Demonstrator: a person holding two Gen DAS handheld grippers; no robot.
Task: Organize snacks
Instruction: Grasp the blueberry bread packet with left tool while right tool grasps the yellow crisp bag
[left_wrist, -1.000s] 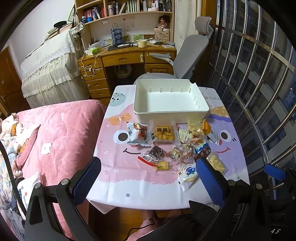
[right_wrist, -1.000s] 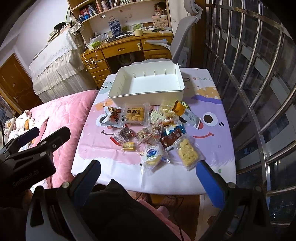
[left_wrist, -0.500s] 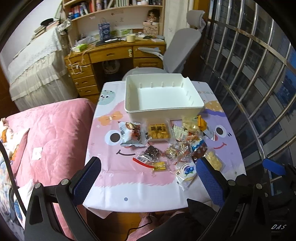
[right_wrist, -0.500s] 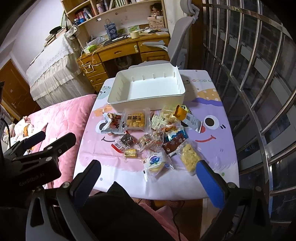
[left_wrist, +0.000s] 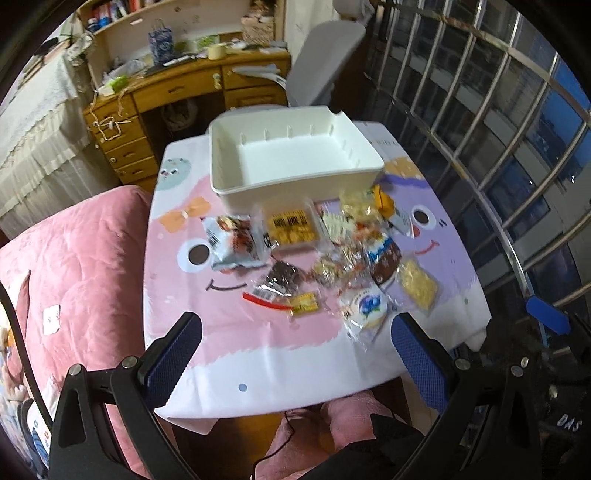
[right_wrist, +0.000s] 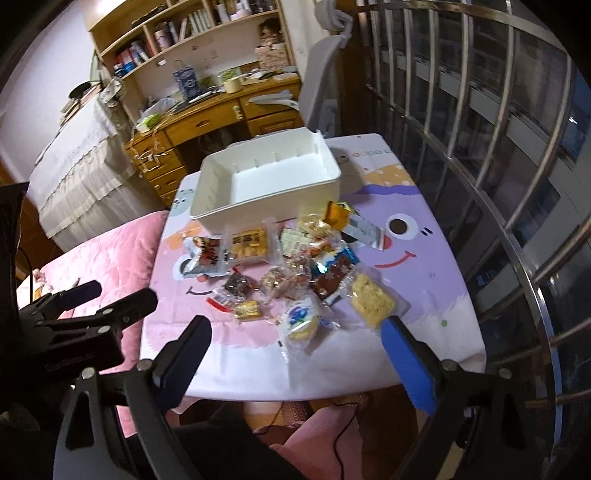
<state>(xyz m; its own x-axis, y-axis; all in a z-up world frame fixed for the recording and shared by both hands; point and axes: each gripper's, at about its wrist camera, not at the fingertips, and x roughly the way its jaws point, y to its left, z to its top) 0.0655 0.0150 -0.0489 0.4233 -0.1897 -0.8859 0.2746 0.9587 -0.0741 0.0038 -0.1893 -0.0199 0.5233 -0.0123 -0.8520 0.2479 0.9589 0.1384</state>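
A white empty bin stands at the far side of a small table with a pink and purple cartoon cloth; it also shows in the right wrist view. Several wrapped snacks lie in a pile in front of it, among them a round blue-label pastry, a yellow cracker pack and a yellow crisp bar. My left gripper is open and empty, above the table's near edge. My right gripper is open and empty, also short of the pile.
A pink bed adjoins the table on the left. A metal window grille runs along the right. A grey office chair and a wooden desk stand behind the table.
Both grippers have moved forward and down toward the table; the snacks and bin look larger. Nothing on the table has moved.
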